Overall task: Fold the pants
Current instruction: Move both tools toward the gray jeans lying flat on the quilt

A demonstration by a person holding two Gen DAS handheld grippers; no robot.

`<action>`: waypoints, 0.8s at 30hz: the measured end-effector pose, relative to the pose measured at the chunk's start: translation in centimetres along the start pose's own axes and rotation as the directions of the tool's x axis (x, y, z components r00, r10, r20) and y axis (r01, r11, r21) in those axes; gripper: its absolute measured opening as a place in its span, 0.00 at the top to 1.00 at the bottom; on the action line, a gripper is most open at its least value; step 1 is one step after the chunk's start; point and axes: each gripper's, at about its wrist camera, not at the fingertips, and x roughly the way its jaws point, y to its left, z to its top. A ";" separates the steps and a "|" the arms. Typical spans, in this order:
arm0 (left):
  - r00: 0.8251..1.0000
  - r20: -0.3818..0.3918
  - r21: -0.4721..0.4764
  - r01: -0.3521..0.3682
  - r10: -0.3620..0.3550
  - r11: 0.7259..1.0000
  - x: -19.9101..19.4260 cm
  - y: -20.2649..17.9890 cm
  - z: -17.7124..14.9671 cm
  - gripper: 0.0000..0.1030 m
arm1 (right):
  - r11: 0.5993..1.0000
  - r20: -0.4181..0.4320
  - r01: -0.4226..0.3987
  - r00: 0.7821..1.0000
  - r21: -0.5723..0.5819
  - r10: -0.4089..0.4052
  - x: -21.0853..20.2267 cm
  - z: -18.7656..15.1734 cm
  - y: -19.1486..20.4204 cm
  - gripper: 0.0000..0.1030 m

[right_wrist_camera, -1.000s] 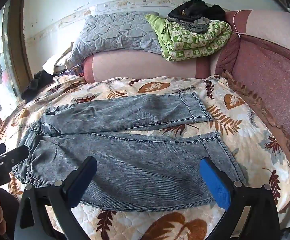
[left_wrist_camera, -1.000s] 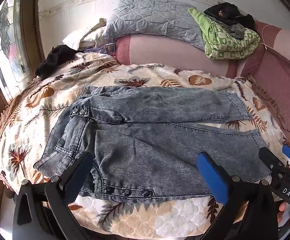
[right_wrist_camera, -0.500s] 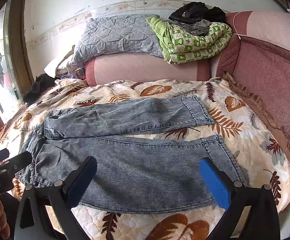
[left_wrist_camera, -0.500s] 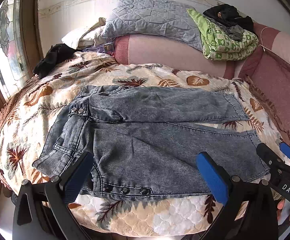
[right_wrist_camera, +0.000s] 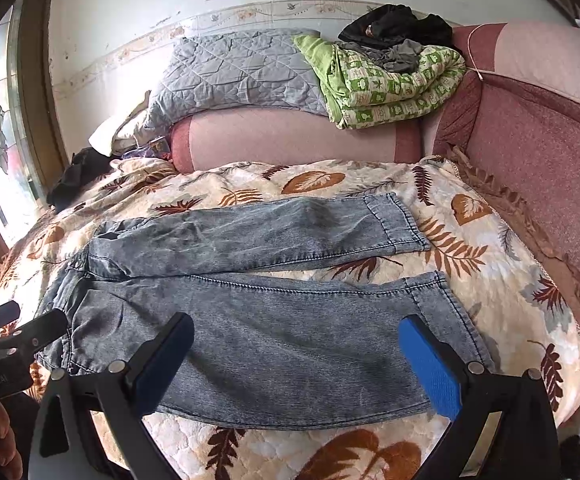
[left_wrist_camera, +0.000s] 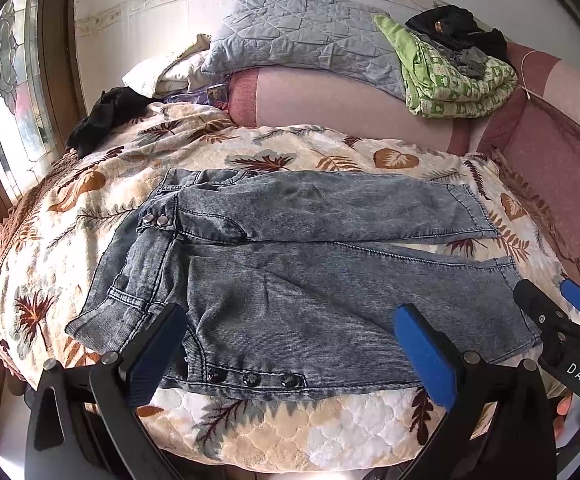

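Note:
Grey washed denim pants [left_wrist_camera: 309,272] lie flat on the bed, waistband to the left, both legs stretched to the right and slightly apart. They also show in the right wrist view [right_wrist_camera: 274,300]. My left gripper [left_wrist_camera: 290,344] is open and empty, hovering over the near waistband and its row of snaps. My right gripper [right_wrist_camera: 297,356] is open and empty over the near leg, close to its hem. The right gripper also shows at the right edge of the left wrist view [left_wrist_camera: 557,312].
A leaf-patterned quilt [left_wrist_camera: 90,200] covers the bed. A pink sofa-style backrest [left_wrist_camera: 349,104] holds a grey quilt [left_wrist_camera: 301,40] and a green blanket [left_wrist_camera: 457,80]. Black clothing [left_wrist_camera: 106,116] lies at the far left near the window.
Both grippers have drawn back and lifted slightly from the pants, so more of the bed's near edge shows. The pants have not moved.

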 end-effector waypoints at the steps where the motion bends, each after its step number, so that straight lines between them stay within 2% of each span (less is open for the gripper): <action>1: 1.000 -0.001 -0.001 0.001 -0.001 1.000 0.0 0.0 0.0 0.00 | 1.000 0.001 -0.001 1.000 0.001 0.001 0.0 0.0 0.0 0.00; 24: 1.000 -0.010 -0.005 0.003 -0.003 1.000 -0.1 0.1 -0.3 0.00 | 1.000 -0.006 -0.004 1.000 0.005 0.004 0.0 0.1 0.3 0.00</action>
